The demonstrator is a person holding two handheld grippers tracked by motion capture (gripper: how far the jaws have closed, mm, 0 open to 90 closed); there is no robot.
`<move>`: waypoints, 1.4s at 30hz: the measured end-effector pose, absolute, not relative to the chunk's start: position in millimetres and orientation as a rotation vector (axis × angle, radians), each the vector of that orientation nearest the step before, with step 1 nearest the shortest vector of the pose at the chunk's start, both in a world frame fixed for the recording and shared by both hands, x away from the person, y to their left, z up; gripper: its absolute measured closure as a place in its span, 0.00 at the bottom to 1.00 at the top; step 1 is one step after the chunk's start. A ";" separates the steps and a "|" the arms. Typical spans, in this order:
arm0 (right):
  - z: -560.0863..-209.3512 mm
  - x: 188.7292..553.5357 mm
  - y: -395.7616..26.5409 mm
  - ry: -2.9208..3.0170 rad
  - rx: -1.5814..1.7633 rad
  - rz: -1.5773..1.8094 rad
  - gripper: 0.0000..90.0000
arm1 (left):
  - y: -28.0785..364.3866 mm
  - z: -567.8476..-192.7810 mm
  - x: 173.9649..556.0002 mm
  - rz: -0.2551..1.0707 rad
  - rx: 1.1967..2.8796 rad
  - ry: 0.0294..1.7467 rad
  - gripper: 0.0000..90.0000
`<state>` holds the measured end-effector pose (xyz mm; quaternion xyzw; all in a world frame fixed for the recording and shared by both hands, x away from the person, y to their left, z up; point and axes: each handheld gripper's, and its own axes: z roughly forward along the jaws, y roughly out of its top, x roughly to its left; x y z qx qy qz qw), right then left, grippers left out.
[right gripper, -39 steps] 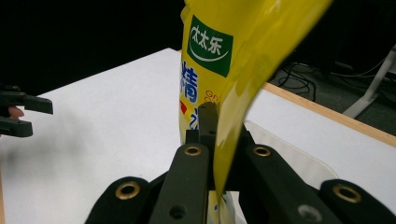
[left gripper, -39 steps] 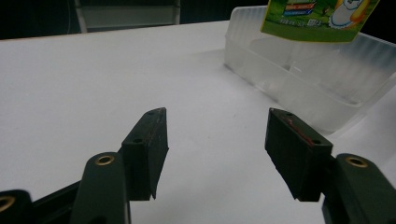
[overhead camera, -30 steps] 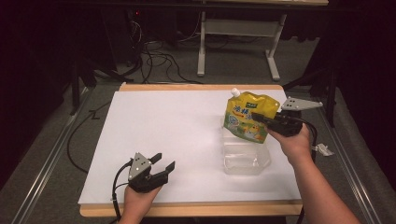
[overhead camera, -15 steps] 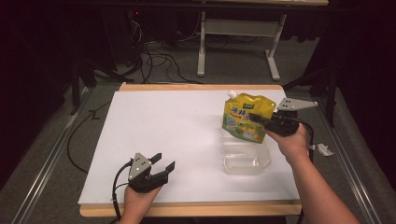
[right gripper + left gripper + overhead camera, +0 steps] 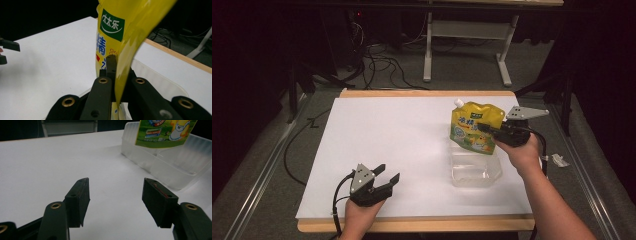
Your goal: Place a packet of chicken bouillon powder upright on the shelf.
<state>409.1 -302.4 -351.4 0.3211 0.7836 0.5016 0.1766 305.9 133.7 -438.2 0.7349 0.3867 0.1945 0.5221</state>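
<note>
One yellow pouch hangs pinched edge-on in the right gripper, its jaws clamped tight on it. One clear plastic box sits directly beneath that gripper, under the pouch. The left gripper, well apart from both, rests on the one white sheet with jaws spread and nothing between them.

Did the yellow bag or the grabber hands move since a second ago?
Hardly at all. The right gripper still pinches the yellow pouch by its edge and holds it upright over the clear plastic box; the pouch may have shifted a tiny bit, no more. Nothing was picked up or let go. The left gripper still rests open on the white table, holding nothing.
</note>
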 end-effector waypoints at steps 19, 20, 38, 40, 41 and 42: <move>-362.3 405.6 -298.8 2.203 0.988 1.416 1.00 | 133.3 -438.3 306.2 0.467 1.767 0.921 0.44; -362.3 405.6 -298.8 2.203 0.988 1.416 1.00 | 133.3 -438.3 306.2 0.467 1.767 0.921 0.44; -386.8 404.8 -307.1 2.157 1.072 1.442 1.00 | 133.0 -438.6 306.8 0.460 1.767 0.921 0.44; -388.0 404.2 -308.9 2.154 1.084 1.450 1.00 | 132.9 -438.7 306.9 0.458 1.768 0.920 0.44; -387.9 404.1 -308.7 2.155 1.078 1.443 0.99 | 132.8 -438.8 306.9 0.458 1.769 0.920 0.44; -387.7 403.7 -307.9 2.155 1.079 1.442 0.99 | 132.6 -438.7 306.9 0.457 1.768 0.920 0.44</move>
